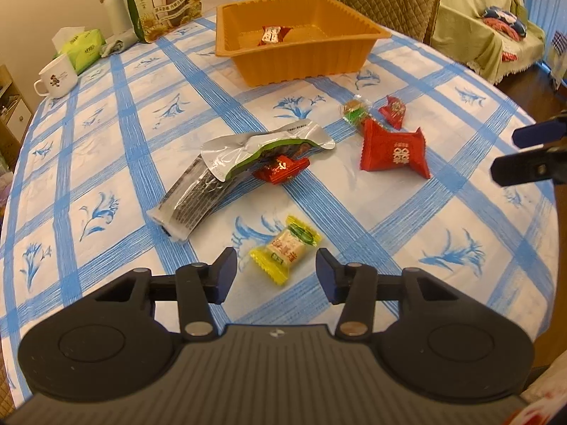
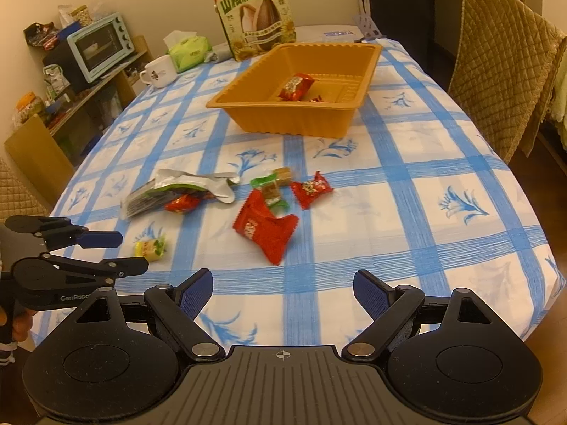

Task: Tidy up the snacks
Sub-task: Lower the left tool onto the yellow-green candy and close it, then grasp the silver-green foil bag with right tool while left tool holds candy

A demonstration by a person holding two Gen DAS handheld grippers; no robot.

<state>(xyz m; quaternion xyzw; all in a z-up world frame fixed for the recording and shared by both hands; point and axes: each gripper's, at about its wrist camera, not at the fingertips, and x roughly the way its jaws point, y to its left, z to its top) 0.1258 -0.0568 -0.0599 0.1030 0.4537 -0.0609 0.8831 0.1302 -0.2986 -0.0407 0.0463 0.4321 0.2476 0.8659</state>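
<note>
Nearest the lens, the left tool [image 1: 275, 271] hovered with its pads spread either side of a yellow candy [image 1: 285, 250] on the bench [image 1: 443, 219], not touching it. Well beyond it stood the orange tray [image 1: 301, 60], holding a red packet [image 1: 272, 34]. Between them lay a silver pouch [image 1: 226, 173], then a red sachet [image 1: 393, 150]. The right tool [image 2: 283, 292] was spread wide, empty.

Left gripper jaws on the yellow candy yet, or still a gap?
Apart. In the left wrist view the left gripper has the yellow candy between its jaws, with tablecloth showing on both sides of the wrapper; neither pad presses on it.
</note>
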